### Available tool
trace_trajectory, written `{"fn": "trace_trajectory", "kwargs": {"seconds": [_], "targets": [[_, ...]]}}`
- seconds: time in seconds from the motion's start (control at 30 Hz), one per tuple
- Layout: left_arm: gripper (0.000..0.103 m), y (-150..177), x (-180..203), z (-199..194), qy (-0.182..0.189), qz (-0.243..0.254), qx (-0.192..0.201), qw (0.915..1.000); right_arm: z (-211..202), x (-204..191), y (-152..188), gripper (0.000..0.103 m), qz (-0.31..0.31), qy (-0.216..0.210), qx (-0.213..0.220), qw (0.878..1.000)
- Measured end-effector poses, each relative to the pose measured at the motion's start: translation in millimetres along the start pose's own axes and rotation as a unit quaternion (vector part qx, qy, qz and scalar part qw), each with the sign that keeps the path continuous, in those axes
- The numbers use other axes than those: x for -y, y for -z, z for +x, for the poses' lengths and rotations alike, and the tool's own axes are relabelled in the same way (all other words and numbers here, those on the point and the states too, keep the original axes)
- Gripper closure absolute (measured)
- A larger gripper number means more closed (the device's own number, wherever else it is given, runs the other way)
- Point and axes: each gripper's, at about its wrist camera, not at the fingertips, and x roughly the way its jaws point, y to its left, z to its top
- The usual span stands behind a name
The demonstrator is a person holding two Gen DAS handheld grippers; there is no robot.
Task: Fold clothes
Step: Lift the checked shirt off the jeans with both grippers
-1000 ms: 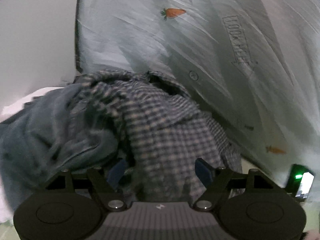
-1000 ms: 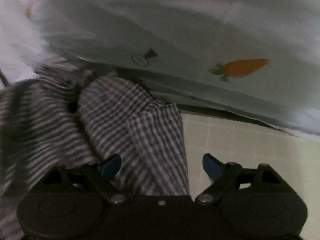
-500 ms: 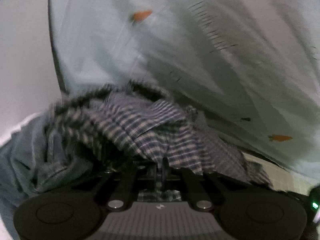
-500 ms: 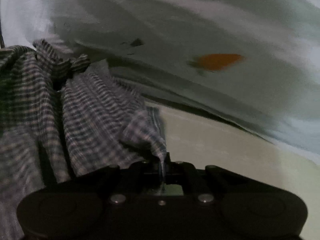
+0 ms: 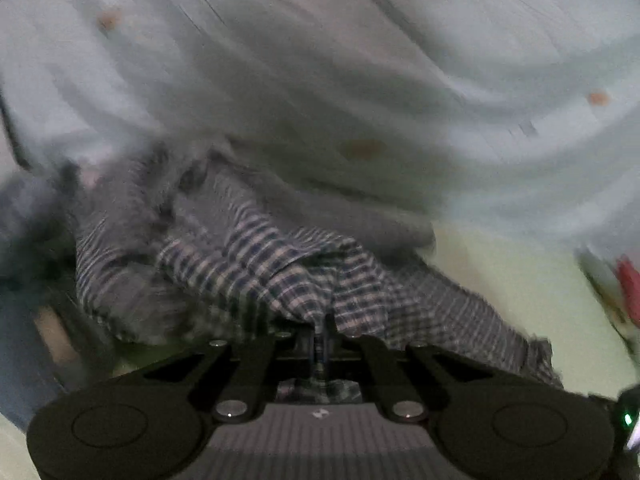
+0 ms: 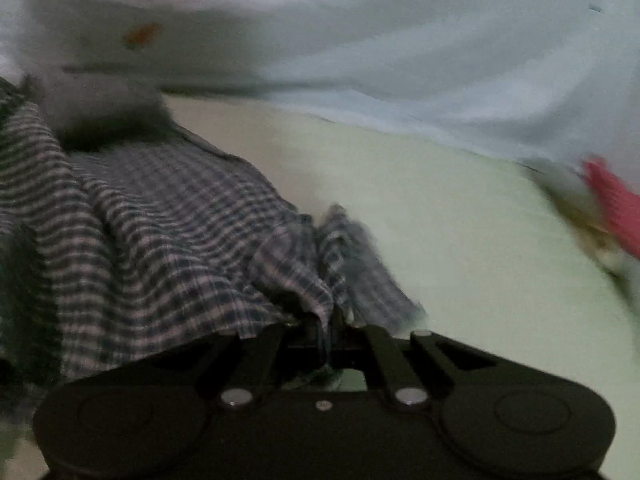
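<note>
A blue-and-white checked shirt (image 5: 248,264) lies rumpled on a pale greenish surface (image 5: 500,280). My left gripper (image 5: 319,334) is shut on a pinched fold of it, and the cloth trails away up and to the left. In the right wrist view the same checked shirt (image 6: 160,232) spreads to the left, and my right gripper (image 6: 329,330) is shut on another bunched edge of it. Both views are blurred by motion.
A pale blue sheet with small orange carrot prints (image 5: 360,80) hangs across the back of both views (image 6: 400,40). A red-and-white object (image 6: 616,208) lies at the right edge (image 5: 628,288). A dark blue garment (image 5: 24,240) sits far left. The pale surface (image 6: 460,240) stretches right of the shirt.
Both grippers went from open around the checked shirt to shut on it. Both have since swept sideways with the cloth, bringing the pale surface and a red object into view.
</note>
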Motion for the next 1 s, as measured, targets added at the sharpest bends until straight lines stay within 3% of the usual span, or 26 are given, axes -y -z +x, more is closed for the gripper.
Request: {"fn": "trace_trajectory", "kwargs": {"seconds": [0.1,0.17,0.23,0.27,0.33,0.37,0.53,0.77,0.9,1.0], "targets": [[0.092,21.6,16.3,6.1,-0.023,0.007,-0.041,0.9988,-8.5,30.4,19.0,0.099,0.027,0.027,-0.034,0.999],[0.084,28.2,16.3,1.0,-0.037,-0.004,-0.045,0.9983,-17.7,36.0,21.5,0.093,0.026,0.015,-0.030,0.999],[0.074,34.3,13.0,-6.3,-0.043,-0.027,-0.044,0.9977,-27.7,37.0,20.2,0.069,0.019,0.001,-0.018,1.000],[0.068,37.2,11.7,-10.0,-0.045,-0.044,-0.041,0.9972,-30.8,35.9,14.8,0.042,0.012,-0.003,-0.005,1.000],[0.064,41.5,10.2,-15.4,-0.054,-0.071,-0.036,0.9954,-34.6,35.1,1.7,0.015,-0.001,-0.012,0.022,1.000],[0.062,43.0,9.8,-17.5,-0.060,-0.082,-0.034,0.9943,-32.7,30.5,-8.0,0.007,-0.008,-0.026,0.037,0.999],[0.045,51.2,5.6,-27.2,-0.085,-0.119,-0.025,0.9890,-21.5,-18.3,-65.8,0.002,-0.082,-0.117,0.101,0.985],[0.030,46.3,-18.8,-37.5,-0.116,-0.152,0.002,0.9816,4.3,-110.7,-131.7,0.001,-0.156,-0.210,0.137,0.955],[0.025,31.2,-42.7,-21.6,-0.120,-0.174,0.001,0.9774,28.7,-159.4,-152.7,0.001,-0.185,-0.229,0.129,0.947],[0.022,13.7,-58.4,-1.5,-0.124,-0.160,0.000,0.9793,43.0,-189.4,-163.8,0.001,-0.223,-0.230,0.130,0.938]]}}
